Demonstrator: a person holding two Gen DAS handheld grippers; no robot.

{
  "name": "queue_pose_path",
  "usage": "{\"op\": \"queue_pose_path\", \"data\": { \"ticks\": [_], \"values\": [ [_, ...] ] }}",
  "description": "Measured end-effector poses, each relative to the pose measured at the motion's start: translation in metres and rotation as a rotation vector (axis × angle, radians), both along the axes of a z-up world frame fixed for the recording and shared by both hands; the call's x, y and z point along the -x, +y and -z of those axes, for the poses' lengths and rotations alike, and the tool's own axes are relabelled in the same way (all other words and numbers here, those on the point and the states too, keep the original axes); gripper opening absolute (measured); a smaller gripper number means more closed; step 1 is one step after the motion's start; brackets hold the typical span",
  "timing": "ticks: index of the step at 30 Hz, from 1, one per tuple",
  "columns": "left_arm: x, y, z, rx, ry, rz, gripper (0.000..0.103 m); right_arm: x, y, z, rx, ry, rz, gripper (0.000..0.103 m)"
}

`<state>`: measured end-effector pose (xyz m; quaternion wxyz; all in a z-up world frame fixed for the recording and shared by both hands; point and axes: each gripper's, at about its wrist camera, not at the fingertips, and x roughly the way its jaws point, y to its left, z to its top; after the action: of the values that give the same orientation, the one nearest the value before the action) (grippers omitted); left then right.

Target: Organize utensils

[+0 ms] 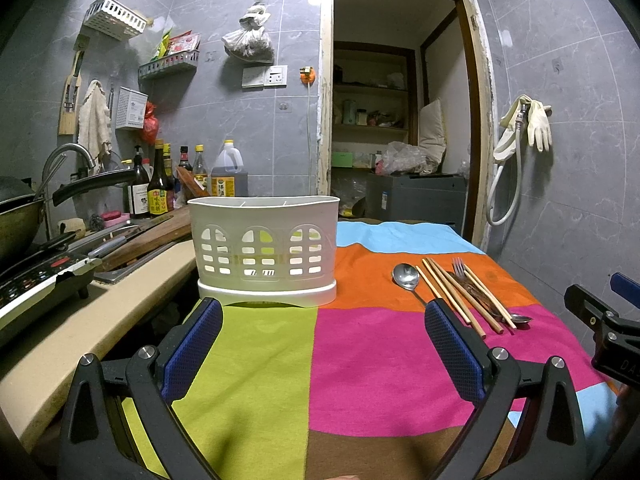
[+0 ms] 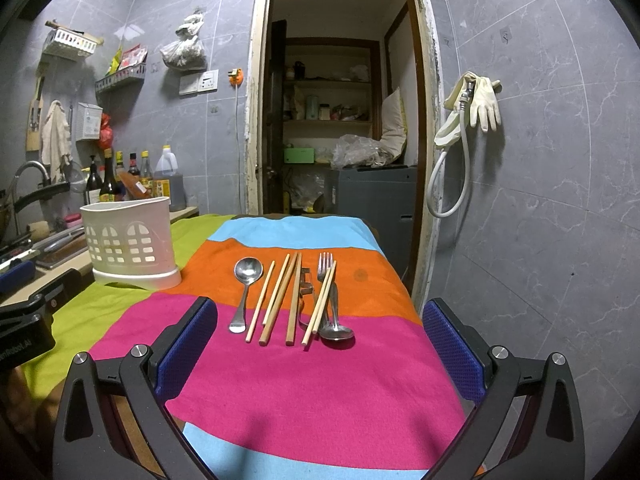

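A white slotted utensil holder (image 1: 264, 250) stands on the colourful striped cloth; it also shows in the right wrist view (image 2: 130, 240) at the left. Utensils lie side by side on the orange and pink stripes: a steel spoon (image 2: 245, 288), several wooden chopsticks (image 2: 280, 300), a fork (image 2: 326, 280) and a second spoon (image 2: 336, 330). They also show in the left wrist view (image 1: 460, 292) at the right. My left gripper (image 1: 320, 344) is open and empty, just in front of the holder. My right gripper (image 2: 320, 344) is open and empty, just short of the utensils.
A counter (image 1: 100, 312) at the left carries an induction hob, a wok, knives, a cutting board and sauce bottles (image 1: 160, 184). An open doorway (image 2: 340, 120) lies behind the table. The grey tiled wall (image 2: 540, 200) with a hose and gloves is at the right.
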<state>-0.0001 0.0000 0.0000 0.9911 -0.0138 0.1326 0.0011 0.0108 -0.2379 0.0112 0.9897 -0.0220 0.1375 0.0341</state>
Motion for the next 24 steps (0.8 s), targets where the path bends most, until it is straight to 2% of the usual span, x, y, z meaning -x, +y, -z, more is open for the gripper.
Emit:
{"op": "queue_pose_path", "data": {
  "ticks": [18, 24],
  "values": [
    [0.000, 0.000, 0.000, 0.000, 0.003, -0.003, 0.099, 0.000, -0.001, 0.001, -0.003, -0.004, 0.000, 0.103],
    [-0.014, -0.002, -0.006, -0.002, 0.026, 0.002, 0.099, -0.002, -0.011, -0.011, -0.032, -0.024, -0.004, 0.103]
  ]
}}
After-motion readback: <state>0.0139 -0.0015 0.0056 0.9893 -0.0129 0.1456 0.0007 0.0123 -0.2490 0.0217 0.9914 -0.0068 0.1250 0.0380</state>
